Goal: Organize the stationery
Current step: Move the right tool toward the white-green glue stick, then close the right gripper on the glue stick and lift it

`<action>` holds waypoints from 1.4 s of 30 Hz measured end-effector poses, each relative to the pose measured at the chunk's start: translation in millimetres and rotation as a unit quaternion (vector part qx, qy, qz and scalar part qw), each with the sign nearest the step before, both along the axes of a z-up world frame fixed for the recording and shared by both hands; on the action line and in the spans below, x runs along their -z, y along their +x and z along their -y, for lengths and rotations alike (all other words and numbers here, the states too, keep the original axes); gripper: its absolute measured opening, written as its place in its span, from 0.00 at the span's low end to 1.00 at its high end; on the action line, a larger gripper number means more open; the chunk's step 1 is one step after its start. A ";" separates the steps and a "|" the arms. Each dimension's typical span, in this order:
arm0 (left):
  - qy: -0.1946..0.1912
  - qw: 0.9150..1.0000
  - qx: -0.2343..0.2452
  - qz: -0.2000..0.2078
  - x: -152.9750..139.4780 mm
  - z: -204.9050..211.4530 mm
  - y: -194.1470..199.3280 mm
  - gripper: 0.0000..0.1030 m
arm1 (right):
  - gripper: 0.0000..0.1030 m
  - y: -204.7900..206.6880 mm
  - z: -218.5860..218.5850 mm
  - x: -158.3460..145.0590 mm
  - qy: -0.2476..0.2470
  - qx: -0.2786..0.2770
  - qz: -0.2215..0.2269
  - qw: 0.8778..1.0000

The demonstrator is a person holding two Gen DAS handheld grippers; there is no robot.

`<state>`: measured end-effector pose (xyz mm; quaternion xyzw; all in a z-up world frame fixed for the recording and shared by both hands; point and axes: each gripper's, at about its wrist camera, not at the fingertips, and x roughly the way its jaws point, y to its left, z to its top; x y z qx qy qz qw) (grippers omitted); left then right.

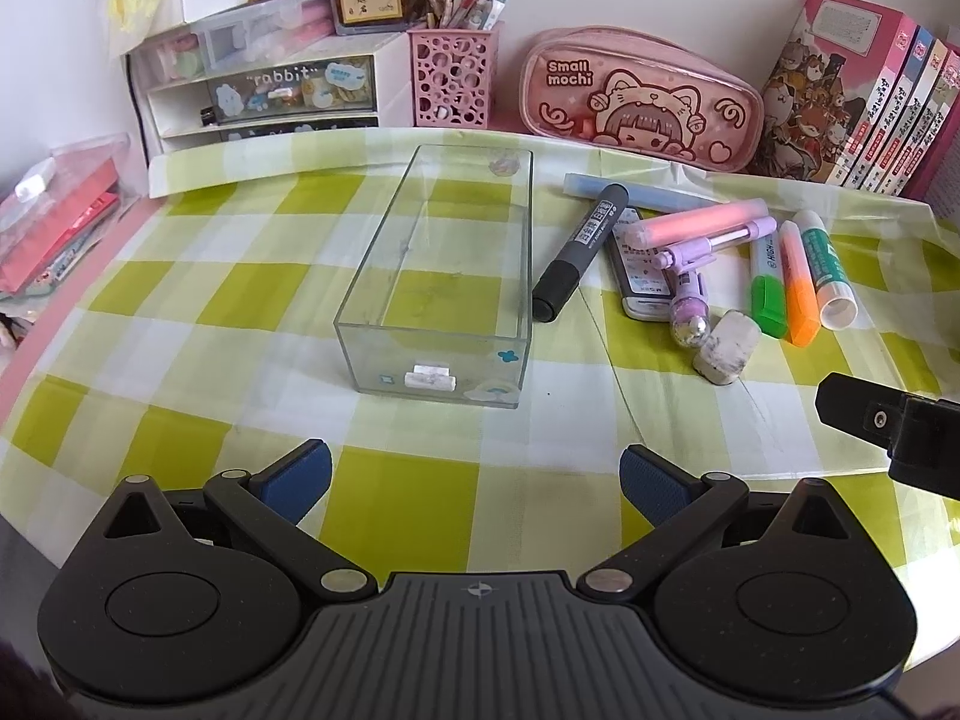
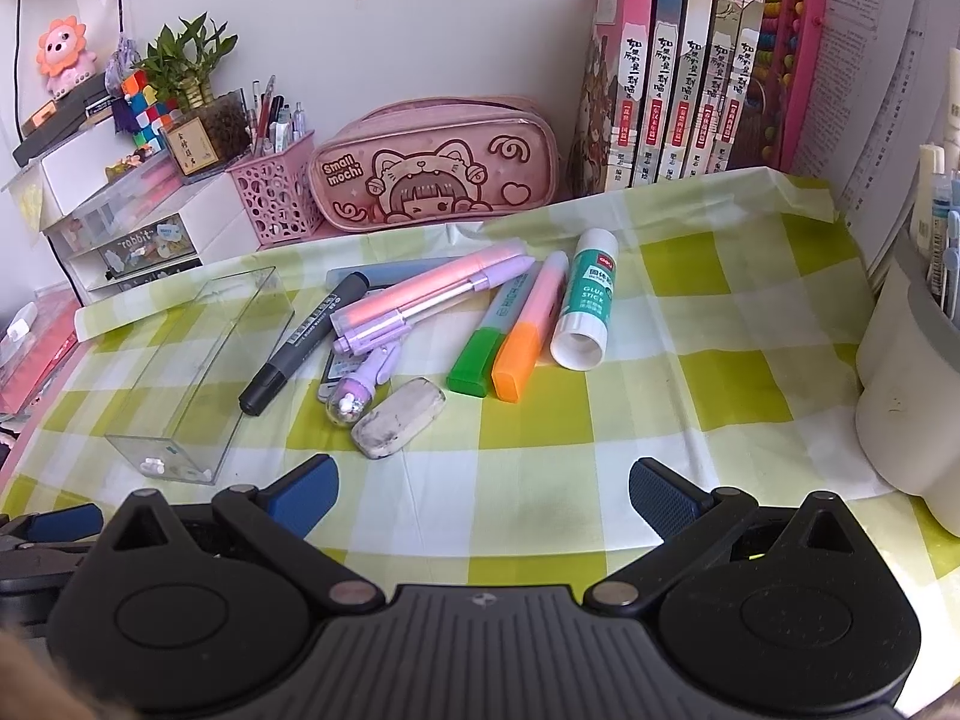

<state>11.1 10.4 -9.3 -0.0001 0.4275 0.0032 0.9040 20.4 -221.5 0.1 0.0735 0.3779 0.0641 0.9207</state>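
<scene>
A clear plastic box stands empty on the green checked cloth. To its right lies a heap of stationery: a black marker, pink and purple pens, a green highlighter, an orange highlighter, a glue stick and a dirty eraser. My left gripper is open and empty, just in front of the box. My right gripper is open and empty, in front of the heap.
A pink pencil case, a pink pen cup, white drawers and books line the back. A white holder stands at the right. Red folders lie left.
</scene>
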 end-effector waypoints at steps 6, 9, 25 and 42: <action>0.003 1.000 -0.006 -0.008 10.3 -1.6 8.5 0.95 | 1.00 6.3 -0.2 8.9 0.003 -0.002 -0.013 1.000; 0.004 1.000 -0.013 -0.015 14.8 -3.6 12.0 0.95 | 1.00 10.6 0.0 14.1 0.004 -0.003 -0.020 1.000; 0.007 1.000 -0.019 -0.011 16.6 -7.7 21.9 0.95 | 1.00 31.0 -10.1 29.3 -0.009 -0.012 -0.042 0.999; 0.003 0.996 0.007 0.094 32.2 -13.7 30.5 0.95 | 1.00 71.9 30.0 14.3 -0.010 0.017 -0.019 1.000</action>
